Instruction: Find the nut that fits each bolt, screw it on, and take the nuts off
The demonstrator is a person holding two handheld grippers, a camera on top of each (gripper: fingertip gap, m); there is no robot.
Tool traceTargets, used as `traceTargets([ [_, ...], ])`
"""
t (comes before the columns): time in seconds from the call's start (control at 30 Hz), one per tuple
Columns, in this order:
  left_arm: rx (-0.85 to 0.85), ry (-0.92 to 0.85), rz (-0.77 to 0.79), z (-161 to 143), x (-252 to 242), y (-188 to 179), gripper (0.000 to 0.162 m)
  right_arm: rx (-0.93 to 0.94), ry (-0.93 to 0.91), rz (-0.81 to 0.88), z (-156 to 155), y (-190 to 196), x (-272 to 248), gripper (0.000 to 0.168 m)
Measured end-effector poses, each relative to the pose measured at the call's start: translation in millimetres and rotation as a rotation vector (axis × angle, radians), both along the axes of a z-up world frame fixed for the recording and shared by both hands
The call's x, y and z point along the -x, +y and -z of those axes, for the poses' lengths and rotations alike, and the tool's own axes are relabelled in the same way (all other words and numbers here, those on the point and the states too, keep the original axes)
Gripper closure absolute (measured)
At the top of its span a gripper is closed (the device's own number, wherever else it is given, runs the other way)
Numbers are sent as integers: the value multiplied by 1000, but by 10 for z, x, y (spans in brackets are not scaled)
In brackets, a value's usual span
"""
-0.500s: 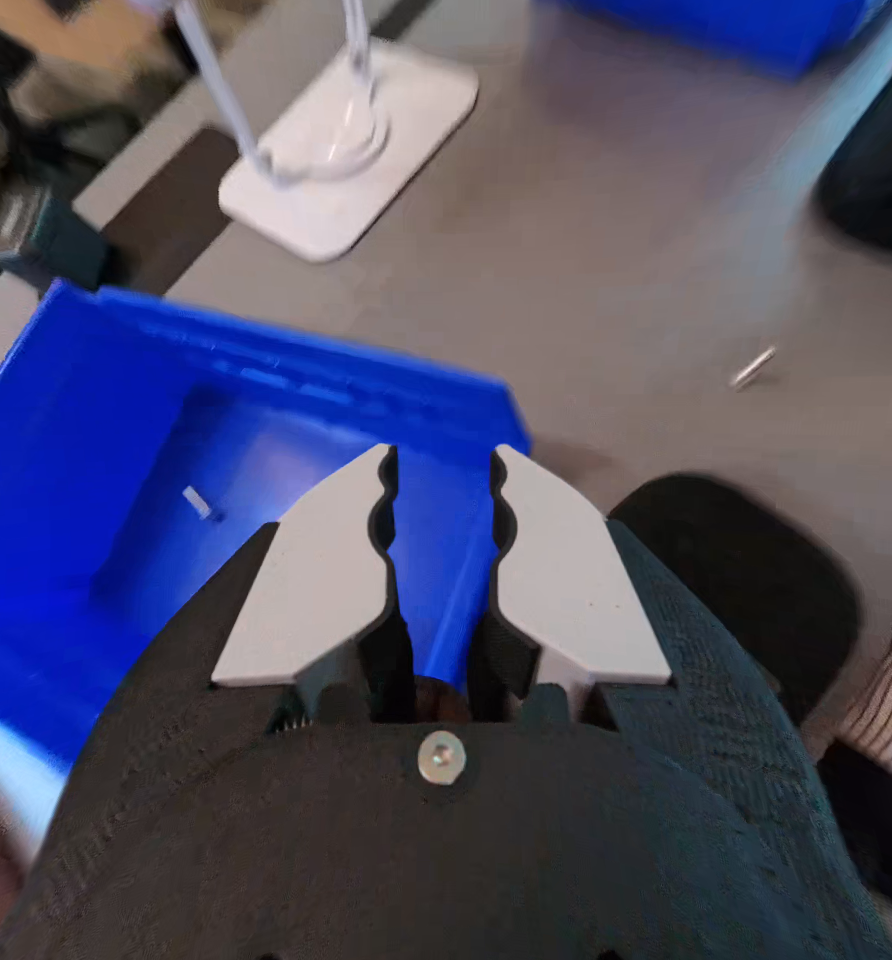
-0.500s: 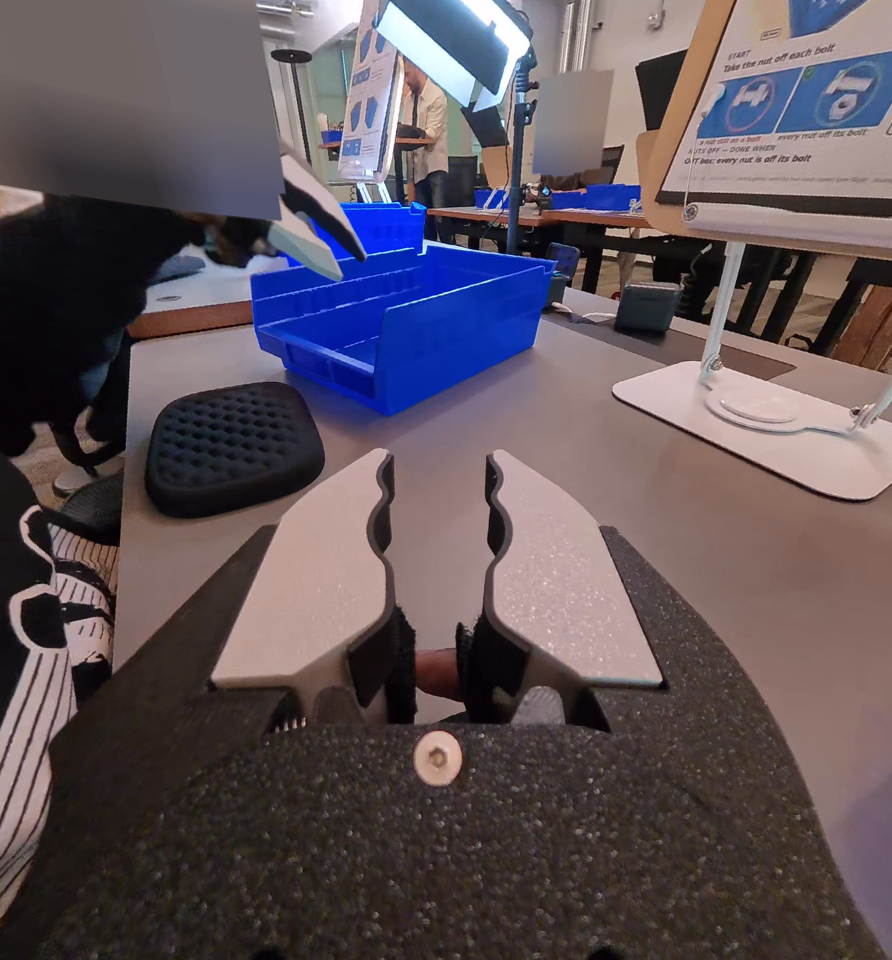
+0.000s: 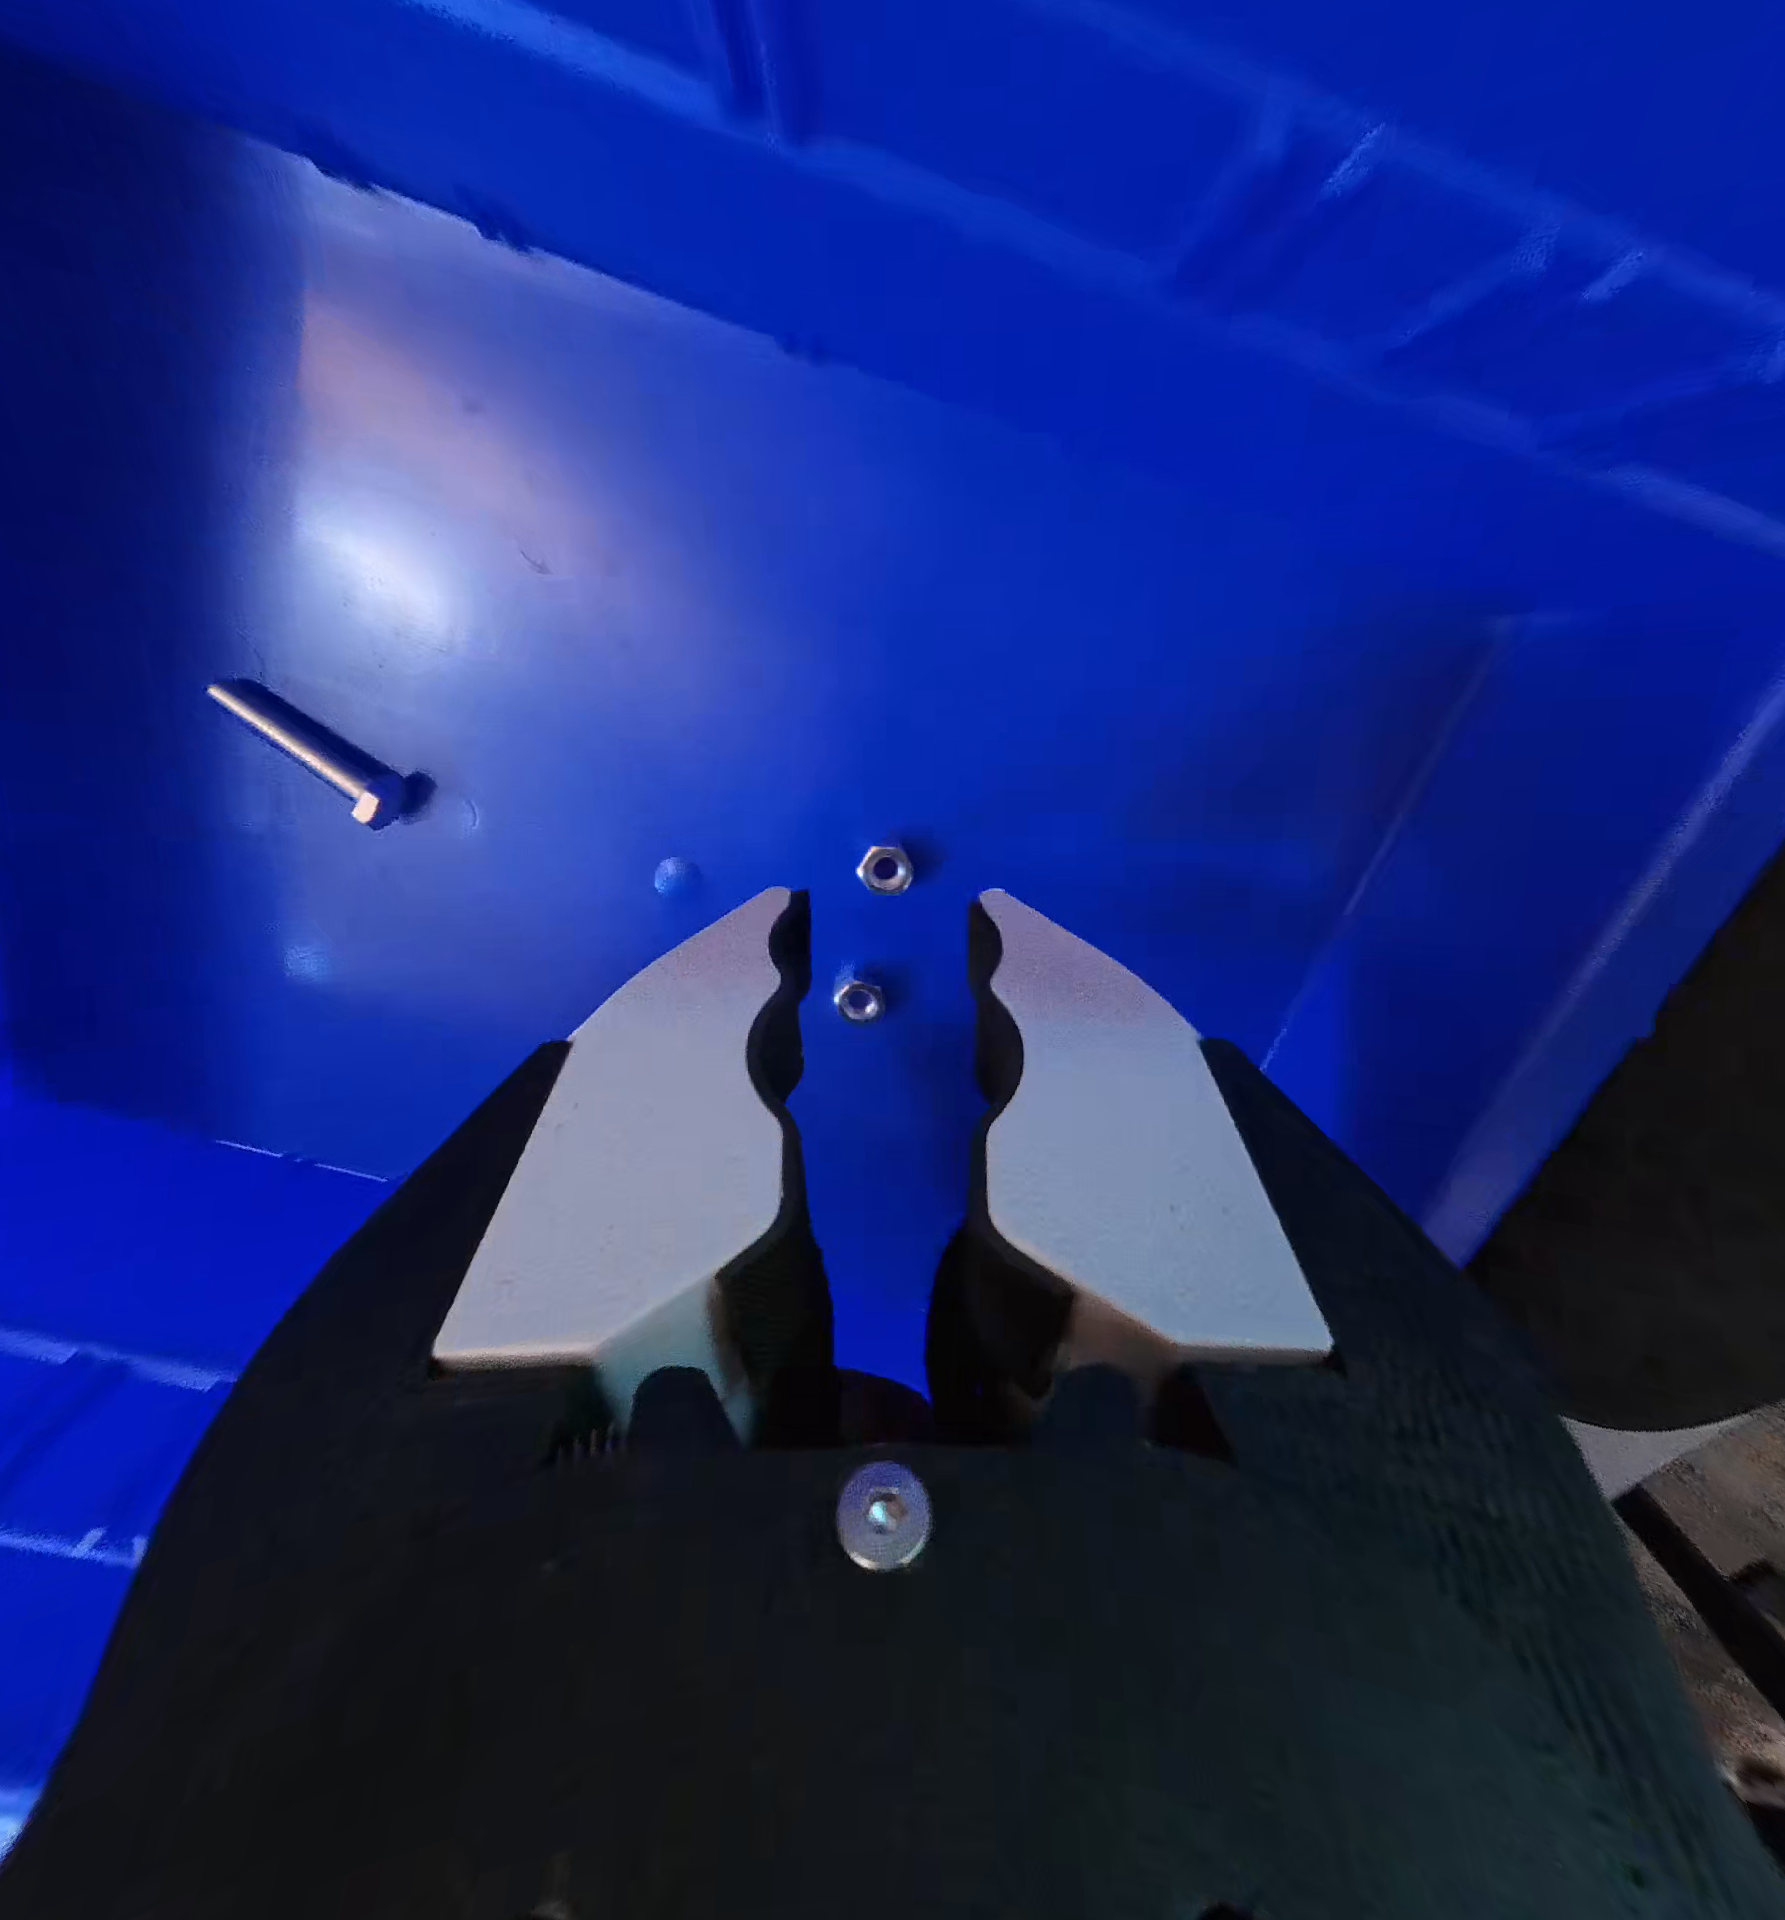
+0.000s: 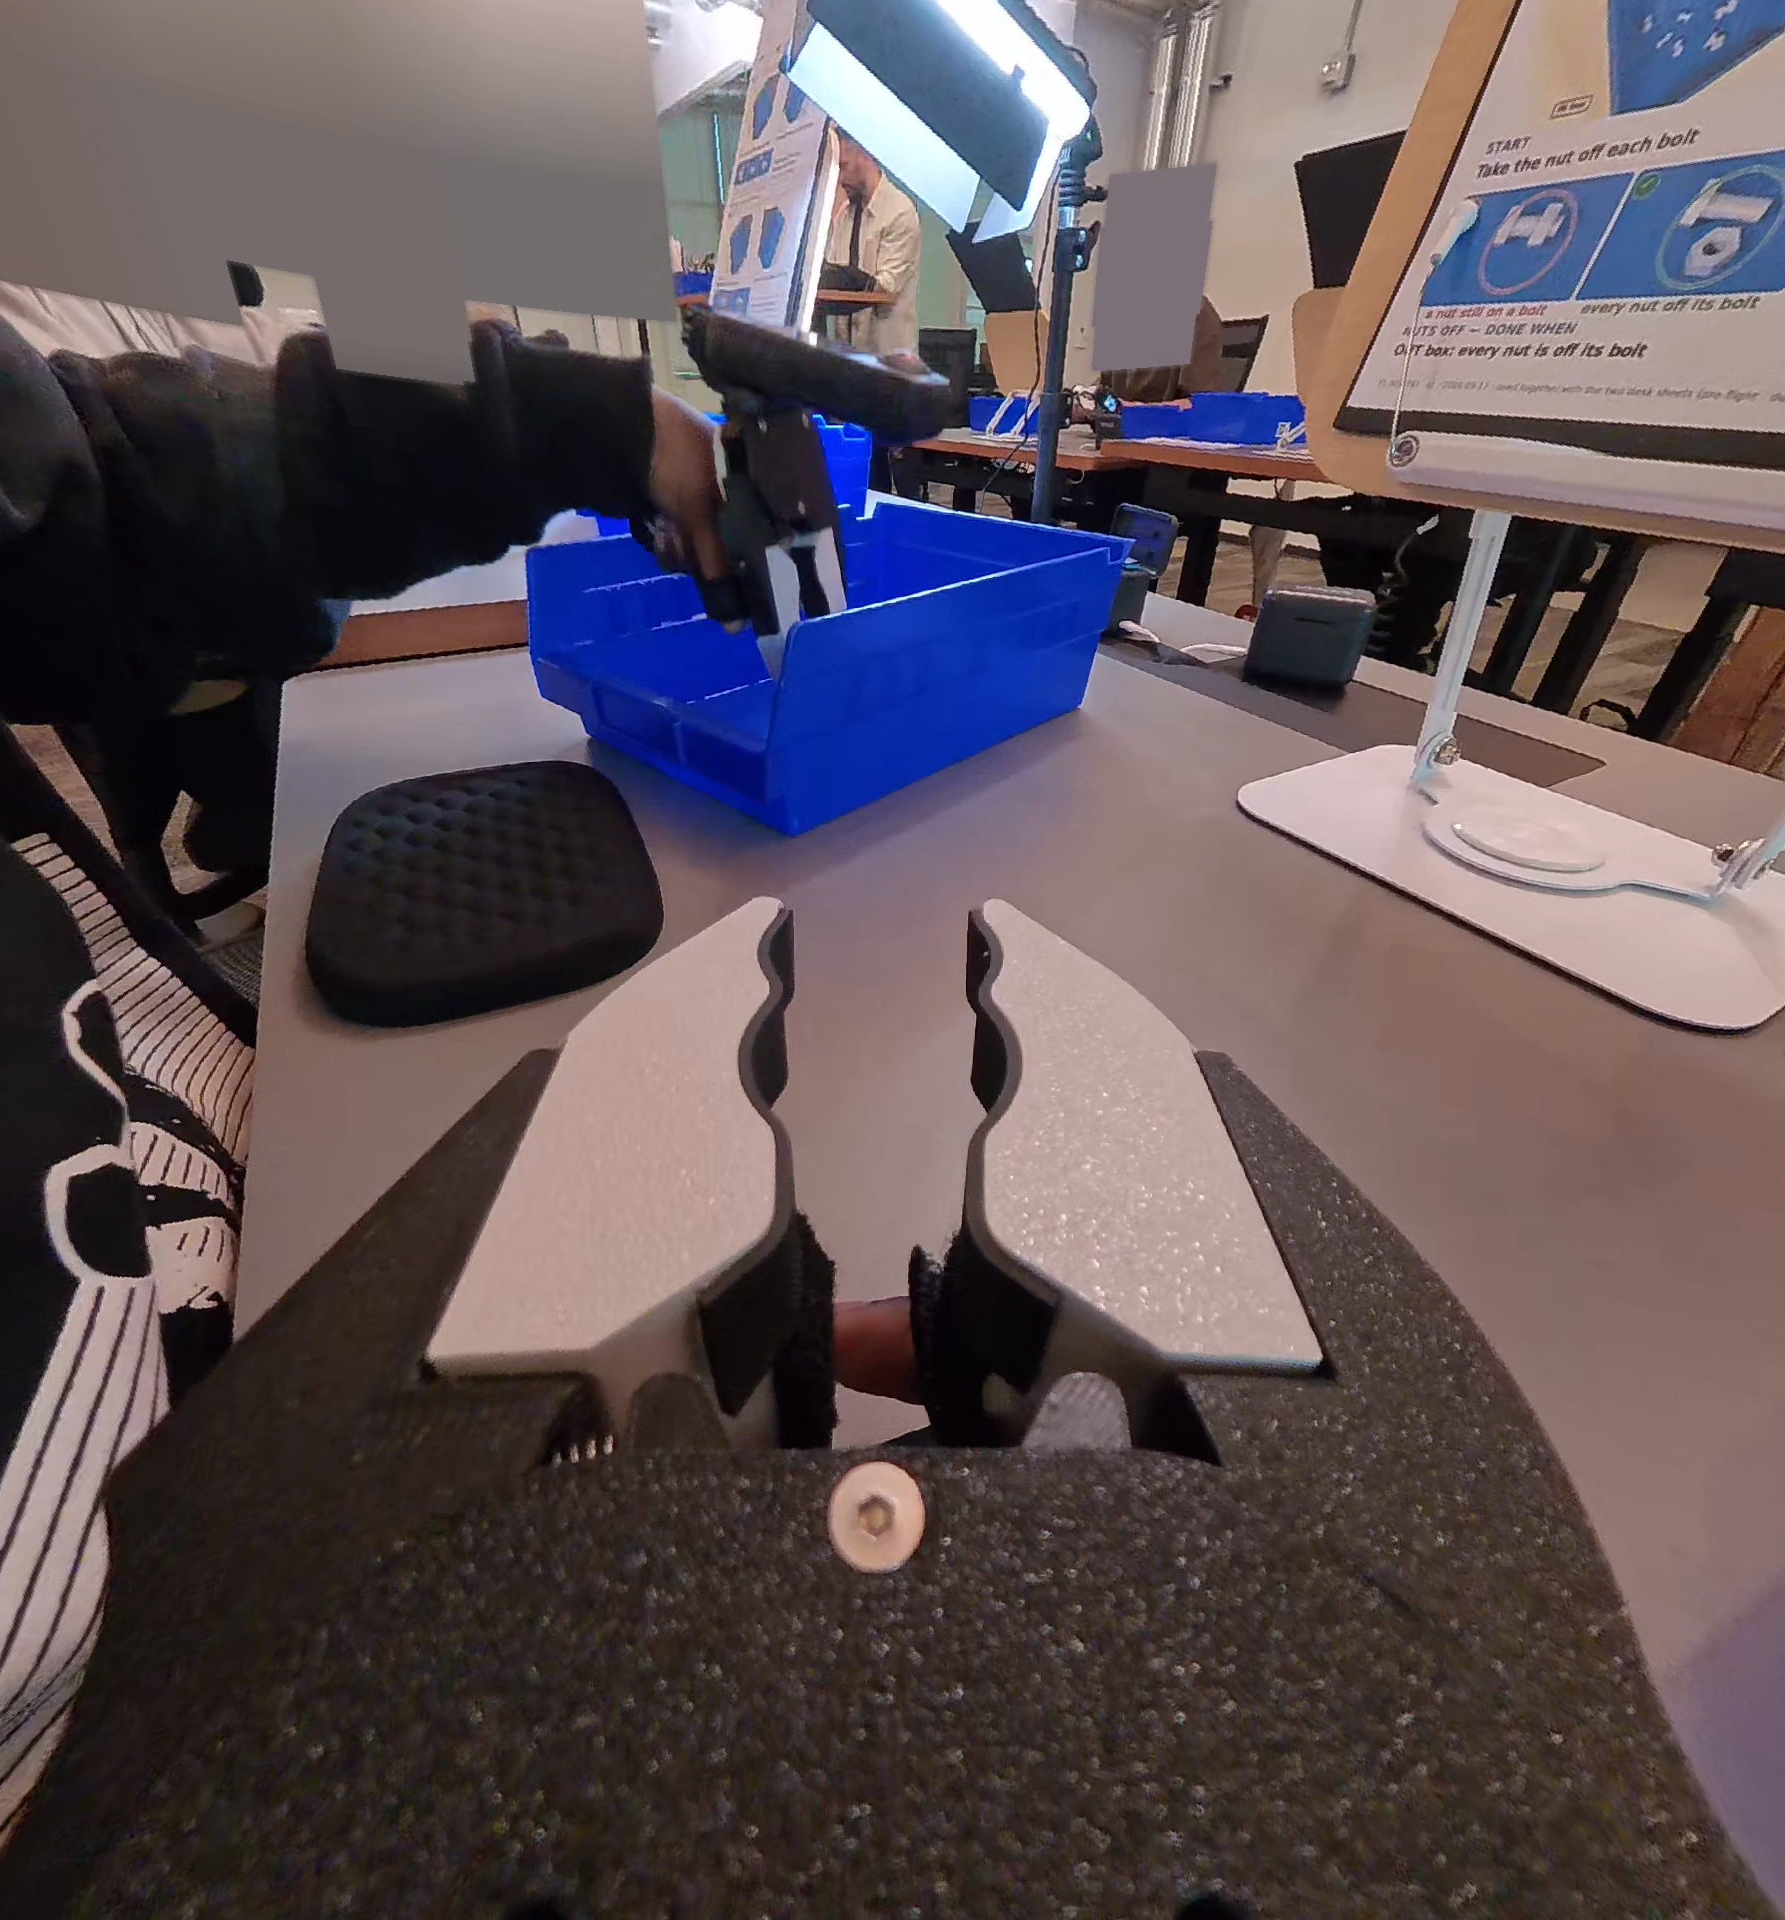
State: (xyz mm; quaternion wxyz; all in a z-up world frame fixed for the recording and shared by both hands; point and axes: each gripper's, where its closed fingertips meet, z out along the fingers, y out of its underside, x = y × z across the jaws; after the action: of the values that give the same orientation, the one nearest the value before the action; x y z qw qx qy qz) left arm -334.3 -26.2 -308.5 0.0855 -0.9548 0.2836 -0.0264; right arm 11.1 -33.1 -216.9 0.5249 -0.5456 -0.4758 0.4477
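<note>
My left gripper (image 3: 888, 899) is open and empty, reaching down inside a blue bin (image 3: 1283, 468). Two small silver hex nuts lie on the bin floor: one (image 3: 858, 1001) between my fingertips, the other (image 3: 885, 869) just beyond them. A silver hex bolt (image 3: 311, 754) lies to the left on the bin floor. My right gripper (image 4: 877, 914) is open and empty, low over the grey table (image 4: 1387, 1143). The right wrist view shows the left gripper (image 4: 789, 520) dipping into the blue bin (image 4: 929, 675).
A black textured pad (image 4: 477, 883) lies on the table in front of the bin. A white stand base (image 4: 1553, 873) carrying an instruction board (image 4: 1636, 239) stands at the right. A person's dark sleeve (image 4: 244, 488) reaches in from the left. More bins and tables stand behind. The left gripper's tips are roughly 35 centimeters from the right gripper's.
My left gripper has moved from above the bin's near edge down into the bin, close to the two nuts. My right gripper has barely moved.
</note>
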Motion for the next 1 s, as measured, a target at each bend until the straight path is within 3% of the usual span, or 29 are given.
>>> traceTargets([
  [0.33, 31, 1, -9, 151, 40, 30, 138, 6, 14, 2, -15, 12, -11, 137],
  [0.7, -13, 35, 16, 114, 2, 34, 150, 7, 6, 4, 4, 16, -4, 137],
  [0.87, -194, 10, 36, -458, -239, 88, 150, 20, 10, 3, 7, 27, -7, 137],
  [1.0, -379, -52, 168, -1042, -849, 3, 150, 20, 6, 3, 16, 28, -4, 137],
])
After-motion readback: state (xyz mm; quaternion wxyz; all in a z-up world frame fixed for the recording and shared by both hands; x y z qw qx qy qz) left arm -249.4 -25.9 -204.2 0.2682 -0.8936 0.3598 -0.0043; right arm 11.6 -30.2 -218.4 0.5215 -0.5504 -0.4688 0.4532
